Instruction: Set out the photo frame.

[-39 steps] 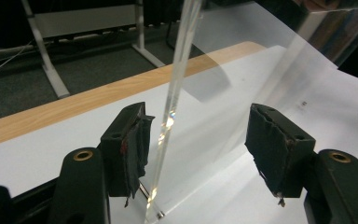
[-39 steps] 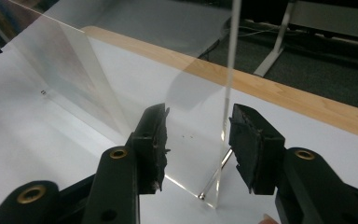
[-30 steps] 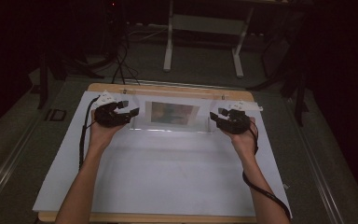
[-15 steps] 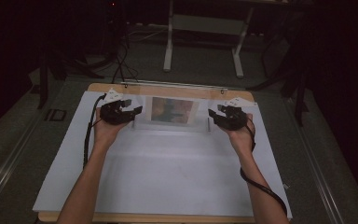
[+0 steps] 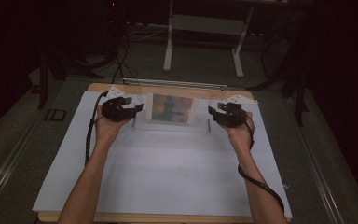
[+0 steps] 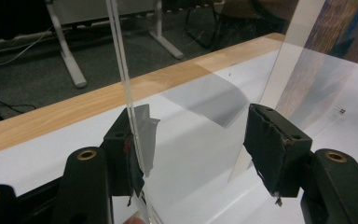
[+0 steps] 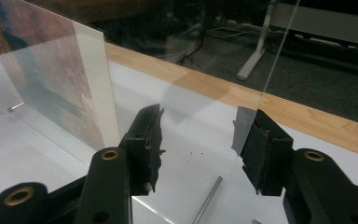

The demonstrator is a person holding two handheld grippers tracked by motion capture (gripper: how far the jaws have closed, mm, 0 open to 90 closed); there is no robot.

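A clear acrylic panel [image 5: 142,119] stands near the table's far edge, with a colourful picture [image 5: 172,108] behind its middle. My left gripper [image 5: 129,109] is at the panel's left end and is open. In the left gripper view the panel's edge [image 6: 121,70] runs down between the jaws of the left gripper [image 6: 198,140], close against the left pad [image 6: 129,154]. My right gripper [image 5: 213,112] is open at the panel's right end. There the panel's edge [image 7: 272,70] passes just beside the right pad [image 7: 260,149] of the right gripper [image 7: 203,140], with the picture [image 7: 46,70] to the left.
A white sheet [image 5: 168,177] covers a wooden board [image 5: 168,88]. A thin metal pin [image 7: 207,200] lies on the sheet under the right gripper. Beyond the board are dark floor, cables and white table legs [image 5: 168,51].
Both hands have moved a little toward the table's far edge. The panel and picture look more upright than a second ago.
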